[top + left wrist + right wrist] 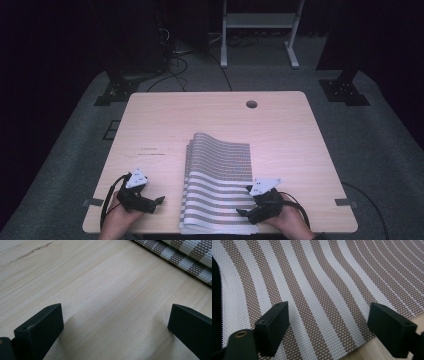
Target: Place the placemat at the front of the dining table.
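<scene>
Table [150, 120]: pale wood-grain top with a smooth, faintly sheened finish; fine streaks of grain run along it, and a darker rough scratch mark [27, 253] crosses one patch. Striped mat [220, 170]: open mesh weave, plastic-like strands in brown and white bands, matt and coarse to the eye, lying in several layers. Left gripper [115, 322] and right gripper [327, 322]: jaws of matt black plastic with small screw holes; a brass-coloured metal insert [241, 334] gleams near one jaw. Floor [380, 135]: grey, rough carpet.
</scene>
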